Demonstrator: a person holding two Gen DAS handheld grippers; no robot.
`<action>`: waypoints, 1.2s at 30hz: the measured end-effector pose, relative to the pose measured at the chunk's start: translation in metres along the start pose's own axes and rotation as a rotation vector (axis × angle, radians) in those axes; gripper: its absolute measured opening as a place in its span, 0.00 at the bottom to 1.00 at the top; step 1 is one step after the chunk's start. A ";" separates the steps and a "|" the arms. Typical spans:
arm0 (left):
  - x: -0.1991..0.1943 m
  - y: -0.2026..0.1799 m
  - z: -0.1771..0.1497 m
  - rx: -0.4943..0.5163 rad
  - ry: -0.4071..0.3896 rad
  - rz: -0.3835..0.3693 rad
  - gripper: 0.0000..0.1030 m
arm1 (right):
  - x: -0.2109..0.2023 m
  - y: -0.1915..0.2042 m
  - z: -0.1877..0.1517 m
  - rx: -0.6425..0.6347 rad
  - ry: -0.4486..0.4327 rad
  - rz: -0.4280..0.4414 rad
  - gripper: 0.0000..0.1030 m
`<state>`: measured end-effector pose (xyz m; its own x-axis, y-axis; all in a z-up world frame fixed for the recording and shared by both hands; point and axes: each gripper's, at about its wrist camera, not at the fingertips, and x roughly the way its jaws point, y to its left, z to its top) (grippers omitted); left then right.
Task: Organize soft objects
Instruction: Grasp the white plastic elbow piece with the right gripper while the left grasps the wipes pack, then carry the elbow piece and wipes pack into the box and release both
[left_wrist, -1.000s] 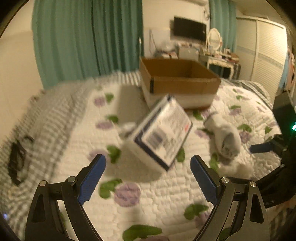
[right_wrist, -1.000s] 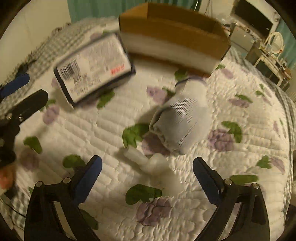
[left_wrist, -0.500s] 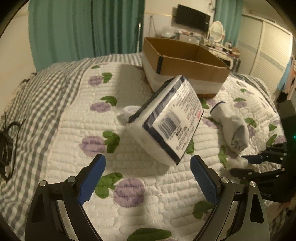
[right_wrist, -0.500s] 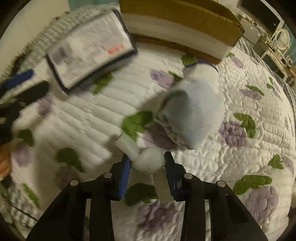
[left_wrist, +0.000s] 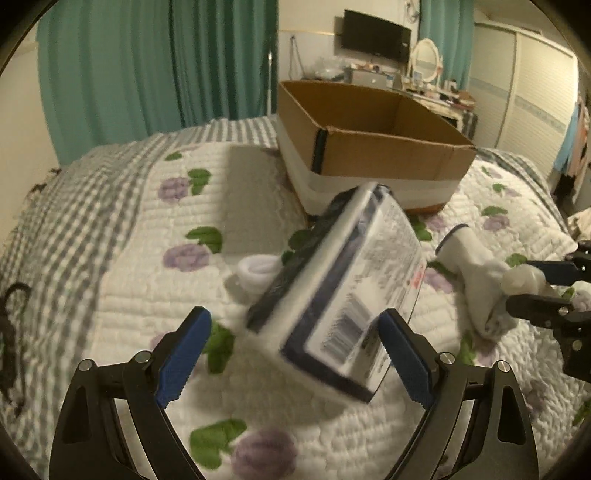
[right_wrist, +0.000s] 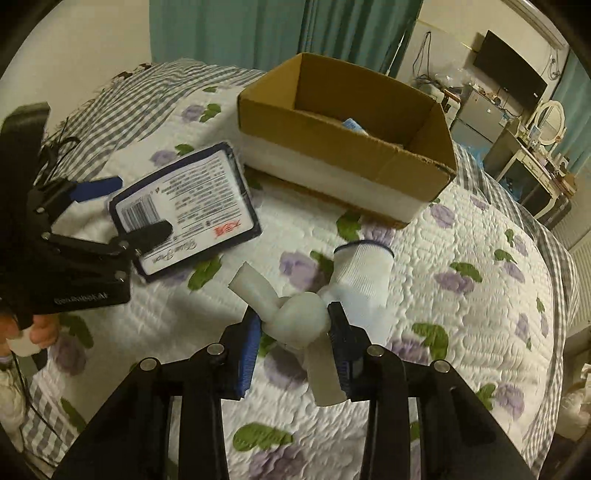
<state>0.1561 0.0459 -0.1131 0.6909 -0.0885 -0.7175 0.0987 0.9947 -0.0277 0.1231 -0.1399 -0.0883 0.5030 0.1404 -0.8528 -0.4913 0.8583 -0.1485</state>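
Note:
My right gripper (right_wrist: 293, 328) is shut on a knotted white soft piece (right_wrist: 295, 314) and holds it above the quilt; it also shows in the left wrist view (left_wrist: 522, 278). A rolled white sock (right_wrist: 364, 273) lies just beyond it. My left gripper (left_wrist: 293, 350) is open, its fingers either side of the near end of a soft white pack with dark blue edges (left_wrist: 343, 295), seen in the right wrist view too (right_wrist: 184, 210). A small white roll (left_wrist: 258, 269) lies behind the pack. An open cardboard box (right_wrist: 347, 125) stands at the back.
The flowered quilt (left_wrist: 129, 266) covers the bed, with a grey checked blanket (left_wrist: 66, 206) on the left. A black cable (left_wrist: 9, 325) lies at the left edge. Something blue lies inside the box (right_wrist: 352, 123). Furniture stands behind the bed.
My right gripper has closed on the knotted white piece and lifted it off the quilt. My left gripper has moved closer to the pack, its fingers now flanking it.

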 end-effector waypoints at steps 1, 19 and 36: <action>0.004 0.000 0.001 -0.003 0.002 -0.015 0.84 | 0.002 0.001 0.001 0.002 0.002 0.004 0.34; -0.038 -0.030 -0.021 0.155 -0.068 -0.005 0.44 | -0.011 -0.003 -0.014 0.087 -0.006 0.066 0.34; -0.125 -0.059 0.018 0.198 -0.223 0.033 0.43 | -0.105 -0.029 0.010 0.140 -0.227 0.082 0.34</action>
<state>0.0767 -0.0023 -0.0090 0.8343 -0.0872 -0.5444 0.1961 0.9698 0.1452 0.0920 -0.1745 0.0107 0.6197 0.3057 -0.7229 -0.4420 0.8970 0.0004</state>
